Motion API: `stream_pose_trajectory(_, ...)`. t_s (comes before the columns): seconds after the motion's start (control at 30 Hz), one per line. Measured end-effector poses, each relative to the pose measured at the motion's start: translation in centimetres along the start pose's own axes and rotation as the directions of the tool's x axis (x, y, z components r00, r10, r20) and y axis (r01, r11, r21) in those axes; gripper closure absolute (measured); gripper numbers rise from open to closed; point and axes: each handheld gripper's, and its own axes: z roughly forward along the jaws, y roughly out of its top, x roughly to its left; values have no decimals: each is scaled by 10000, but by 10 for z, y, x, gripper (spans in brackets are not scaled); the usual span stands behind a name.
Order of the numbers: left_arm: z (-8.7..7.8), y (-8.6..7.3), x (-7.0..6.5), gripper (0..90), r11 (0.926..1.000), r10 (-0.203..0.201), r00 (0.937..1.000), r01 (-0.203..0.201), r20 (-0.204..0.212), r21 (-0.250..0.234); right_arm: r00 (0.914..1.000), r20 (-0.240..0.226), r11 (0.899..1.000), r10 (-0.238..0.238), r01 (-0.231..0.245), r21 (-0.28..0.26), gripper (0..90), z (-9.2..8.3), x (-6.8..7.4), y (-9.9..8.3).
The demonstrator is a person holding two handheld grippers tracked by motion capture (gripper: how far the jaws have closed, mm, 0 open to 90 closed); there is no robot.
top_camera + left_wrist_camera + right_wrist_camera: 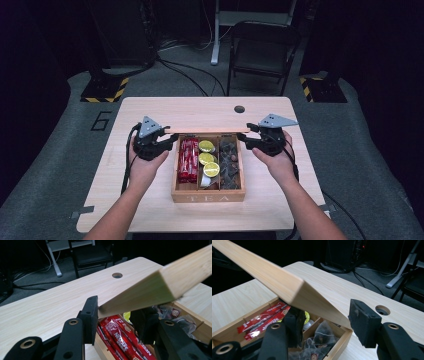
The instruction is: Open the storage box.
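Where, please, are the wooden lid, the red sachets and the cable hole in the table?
wooden lid [140,293]: left gripper view, its end face.
red sachets [188,160]: high view, middle of the bundle in the box's left compartment.
cable hole [239,109]: high view, its dark centre.

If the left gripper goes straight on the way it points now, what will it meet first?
Most likely the raised pale wooden lid of the tea box: its edge already lies between the jaws of the left gripper. Whether they touch it is unclear.

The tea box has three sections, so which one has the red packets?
The left section of the tea box, nearest the left gripper, holds the red packets. The middle has yellow-green packets, the right dark tea bags.
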Motion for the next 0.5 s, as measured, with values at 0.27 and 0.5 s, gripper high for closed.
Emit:
stream_pose_trajectory(0.27,4,6,7,591,9991,-420,9991,421,87,-108,9996,256,9990,-72,61,436,460,25,-11,-3)
stream_pose_trajectory(0.5,7,11,9,598,9984,-565,9984,565,42,-38,9984,494,9971,-261,224,734,481,43,-13,-9)
